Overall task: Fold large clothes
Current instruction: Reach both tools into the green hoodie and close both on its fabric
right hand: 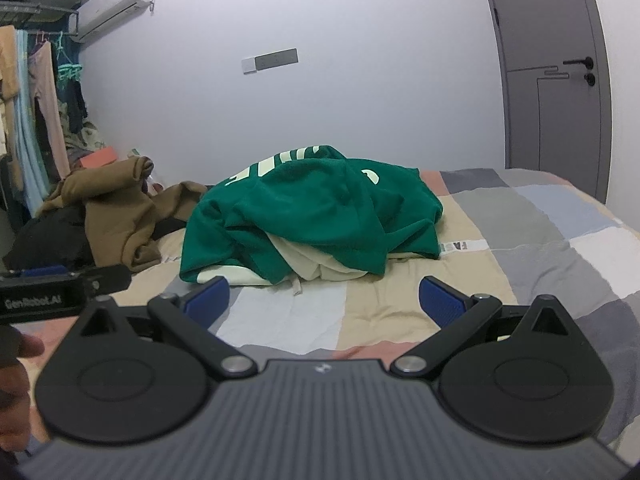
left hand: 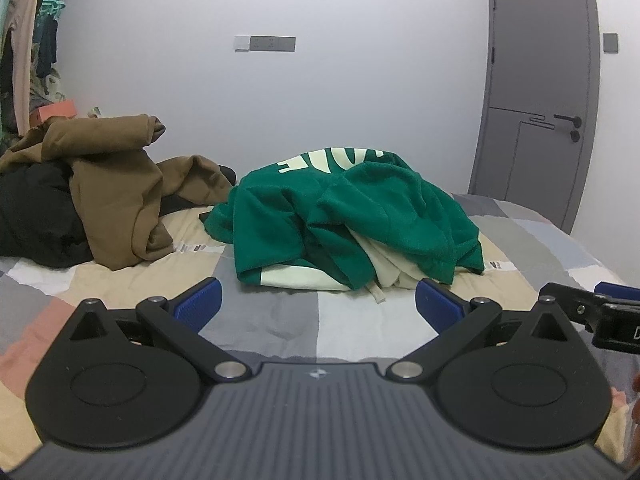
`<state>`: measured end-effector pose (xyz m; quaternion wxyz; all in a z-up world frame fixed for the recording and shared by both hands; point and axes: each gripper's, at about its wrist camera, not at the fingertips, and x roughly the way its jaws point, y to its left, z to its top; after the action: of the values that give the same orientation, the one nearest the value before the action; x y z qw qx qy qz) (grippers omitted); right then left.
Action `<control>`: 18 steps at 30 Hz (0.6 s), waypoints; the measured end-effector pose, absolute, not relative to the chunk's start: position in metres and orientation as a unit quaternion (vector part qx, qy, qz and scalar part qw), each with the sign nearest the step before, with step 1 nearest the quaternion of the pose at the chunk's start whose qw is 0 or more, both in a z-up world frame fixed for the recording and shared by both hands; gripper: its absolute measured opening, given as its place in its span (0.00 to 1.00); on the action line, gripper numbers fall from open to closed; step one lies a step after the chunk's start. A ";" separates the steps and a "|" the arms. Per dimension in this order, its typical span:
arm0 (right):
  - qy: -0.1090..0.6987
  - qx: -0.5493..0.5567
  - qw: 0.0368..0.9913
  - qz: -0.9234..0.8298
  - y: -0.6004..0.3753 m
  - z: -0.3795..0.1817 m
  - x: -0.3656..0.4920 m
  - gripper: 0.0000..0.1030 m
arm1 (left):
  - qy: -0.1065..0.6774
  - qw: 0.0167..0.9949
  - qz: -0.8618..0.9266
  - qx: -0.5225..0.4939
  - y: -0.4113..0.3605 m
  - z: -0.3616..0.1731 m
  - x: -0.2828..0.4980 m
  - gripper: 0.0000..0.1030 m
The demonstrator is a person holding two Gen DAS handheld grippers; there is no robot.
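Note:
A crumpled green hoodie (left hand: 352, 216) with cream lettering and cream lining lies heaped on the patchwork bedspread (left hand: 280, 320), straight ahead in both wrist views (right hand: 312, 220). My left gripper (left hand: 318, 304) hovers just short of its near edge, open, blue pads wide apart with nothing between them. My right gripper (right hand: 324, 302) is likewise open and empty, a little before the hoodie's cream hem. Each gripper shows at the edge of the other's view: the right one (left hand: 600, 312) and the left one (right hand: 60, 284).
A brown garment (left hand: 116, 184) lies over a black one (left hand: 36, 212) at the bed's far left. Hanging clothes (right hand: 36, 128) fill the left wall. A grey door (left hand: 540, 92) stands at the right. The checked bedspread (right hand: 540, 240) stretches right of the hoodie.

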<state>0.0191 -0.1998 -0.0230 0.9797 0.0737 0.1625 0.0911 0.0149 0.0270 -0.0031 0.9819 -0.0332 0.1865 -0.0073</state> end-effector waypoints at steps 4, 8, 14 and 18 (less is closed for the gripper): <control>0.161 0.081 0.979 0.099 -0.196 -0.014 0.039 1.00 | 0.193 0.980 -0.005 -0.045 0.034 -0.002 0.039 1.00; 0.144 0.065 0.983 0.092 -0.188 -0.007 0.073 1.00 | 0.196 0.978 -0.006 -0.065 0.050 0.010 0.068 1.00; 0.176 0.050 0.975 0.129 -0.169 -0.022 0.159 1.00 | 0.210 0.975 0.003 -0.072 0.066 0.008 0.108 1.00; 0.191 0.031 0.971 0.138 -0.144 -0.041 0.216 1.00 | 0.235 0.969 -0.002 -0.070 0.072 -0.008 0.129 1.00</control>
<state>0.2156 -0.1440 -0.0409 0.9714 0.0308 0.1910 0.1376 0.1287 0.0719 -0.0076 0.9694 -0.0702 0.2353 -0.0023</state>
